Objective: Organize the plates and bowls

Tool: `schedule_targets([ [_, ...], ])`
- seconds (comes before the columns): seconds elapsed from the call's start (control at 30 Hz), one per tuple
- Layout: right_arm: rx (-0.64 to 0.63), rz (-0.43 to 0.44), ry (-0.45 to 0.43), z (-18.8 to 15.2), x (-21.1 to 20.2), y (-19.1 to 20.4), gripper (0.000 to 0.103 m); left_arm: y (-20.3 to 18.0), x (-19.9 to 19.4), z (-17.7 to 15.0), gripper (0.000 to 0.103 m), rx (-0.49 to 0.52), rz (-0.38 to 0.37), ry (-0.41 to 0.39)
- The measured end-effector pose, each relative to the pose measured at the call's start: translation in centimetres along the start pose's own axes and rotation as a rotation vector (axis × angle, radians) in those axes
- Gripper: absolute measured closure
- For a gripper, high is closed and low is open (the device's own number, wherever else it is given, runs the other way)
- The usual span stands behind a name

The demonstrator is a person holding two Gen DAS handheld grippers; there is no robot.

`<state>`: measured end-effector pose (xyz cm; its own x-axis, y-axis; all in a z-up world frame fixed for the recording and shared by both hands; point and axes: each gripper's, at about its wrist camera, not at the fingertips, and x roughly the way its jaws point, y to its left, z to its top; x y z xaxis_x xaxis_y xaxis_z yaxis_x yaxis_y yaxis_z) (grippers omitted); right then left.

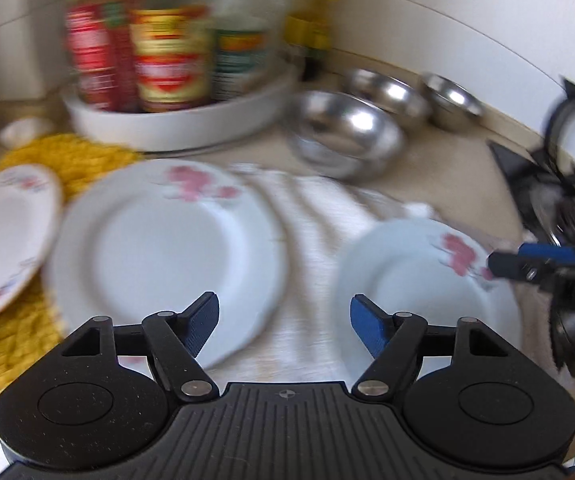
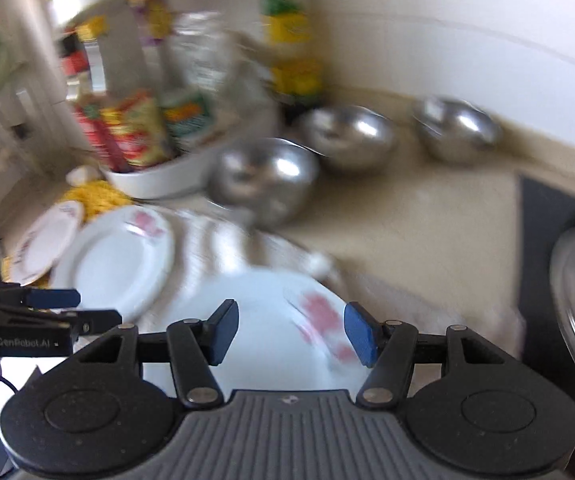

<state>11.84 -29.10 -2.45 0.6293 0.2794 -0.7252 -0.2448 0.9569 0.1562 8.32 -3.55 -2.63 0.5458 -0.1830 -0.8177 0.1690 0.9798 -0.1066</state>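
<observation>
Plates: your floral plate (image 1: 419,276) lies on the white cloth (image 1: 311,216) under the right gripper (image 2: 285,330), another plate (image 1: 159,248) beside it; steel bowls (image 1: 347,132) sit behind on the bench (image 2: 427,232). Both grippers, left gripper (image 1: 283,324) included, are spread, holding nothing.

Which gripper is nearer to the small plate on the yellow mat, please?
Left. The left gripper hovers over the big plate that lies right beside the small plate; the right gripper is farther off, above another plate on the white cloth.
</observation>
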Motion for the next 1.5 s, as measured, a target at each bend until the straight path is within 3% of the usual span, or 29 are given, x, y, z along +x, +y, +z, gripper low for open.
schedule_targets([
  [0.27, -0.182, 0.186, 0.033, 3.6, 6.6, 7.0, 0.031, 7.6, -0.7, -0.4, 0.024, -0.206, 0.156, 0.017],
  [0.4, -0.21, 0.179, 0.071, 4.9, 10.0, 8.6, 0.031, 9.1, -0.2, 0.0, 0.023, -0.242, 0.164, 0.007],
  [0.53, -0.159, 0.186, 0.117, 5.4, 11.1, 8.5, 0.031, 9.9, 0.3, 0.2, 0.021, -0.236, 0.149, -0.003],
  [0.77, -0.15, 0.221, 0.172, 4.8, 12.2, 10.5, 0.031, 10.5, 1.7, 0.7, 0.03, -0.198, 0.097, 0.025],
  [0.9, -0.087, 0.226, 0.219, 4.3, 13.8, 10.4, 0.029, 10.8, 2.5, 1.3, 0.029, -0.164, 0.082, 0.036],
  [1.3, -0.064, 0.145, 0.216, 4.5, 12.8, 11.5, 0.026, 10.8, 2.8, 2.2, 0.032, -0.08, 0.077, 0.06],
  [1.4, -0.059, 0.309, 0.197, 4.8, 10.7, 11.8, 0.03, 10.4, 2.1, 2.1, 0.033, -0.069, 0.066, 0.053],
  [1.5, -0.131, 0.178, 0.161, 5.0, 10.3, 12.6, 0.027, 9.6, 2.0, 1.8, 0.031, -0.057, 0.046, 0.084],
])
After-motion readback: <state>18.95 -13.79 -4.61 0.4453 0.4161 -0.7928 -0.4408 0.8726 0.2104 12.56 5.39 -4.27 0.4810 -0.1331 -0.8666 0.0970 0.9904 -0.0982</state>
